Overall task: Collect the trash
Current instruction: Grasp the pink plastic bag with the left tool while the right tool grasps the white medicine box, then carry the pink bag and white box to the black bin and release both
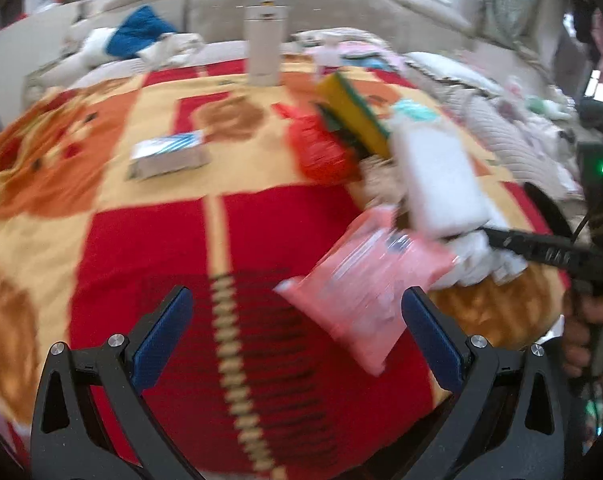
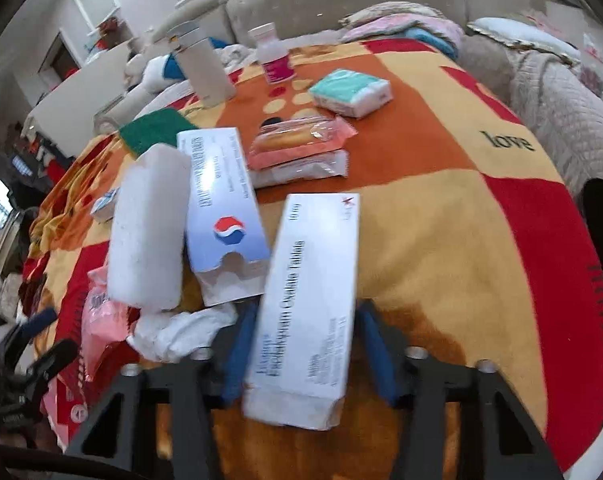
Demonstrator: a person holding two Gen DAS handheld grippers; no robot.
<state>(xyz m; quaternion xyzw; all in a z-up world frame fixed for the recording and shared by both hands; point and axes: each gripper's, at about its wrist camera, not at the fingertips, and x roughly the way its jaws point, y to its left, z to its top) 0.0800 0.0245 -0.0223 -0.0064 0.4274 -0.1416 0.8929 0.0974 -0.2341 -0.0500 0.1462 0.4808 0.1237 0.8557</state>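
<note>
My right gripper [image 2: 301, 344] is shut on a white tablet box [image 2: 307, 312], held upright between its blue pads. Left of it lie a second white box with a red-blue logo [image 2: 221, 216], a white foam block [image 2: 147, 232], crumpled white tissue [image 2: 177, 332] and a pink plastic wrapper [image 2: 97, 320]. My left gripper [image 1: 297, 332] is open and empty above the blanket; the pink wrapper [image 1: 365, 280] lies just ahead of its right finger. The right gripper's black body [image 1: 549, 252] shows at the right edge there, beside the foam block [image 1: 437, 176].
A red, orange and yellow blanket [image 2: 441, 220] covers the bed. On it are a small silver-blue box [image 1: 167, 156], a yellow-green sponge [image 1: 353, 116], a red wrapper [image 1: 321, 148], pink snack packets [image 2: 297, 144], a teal tissue pack [image 2: 351, 92], a pink-labelled bottle [image 2: 275, 56] and a tall white container [image 2: 203, 64].
</note>
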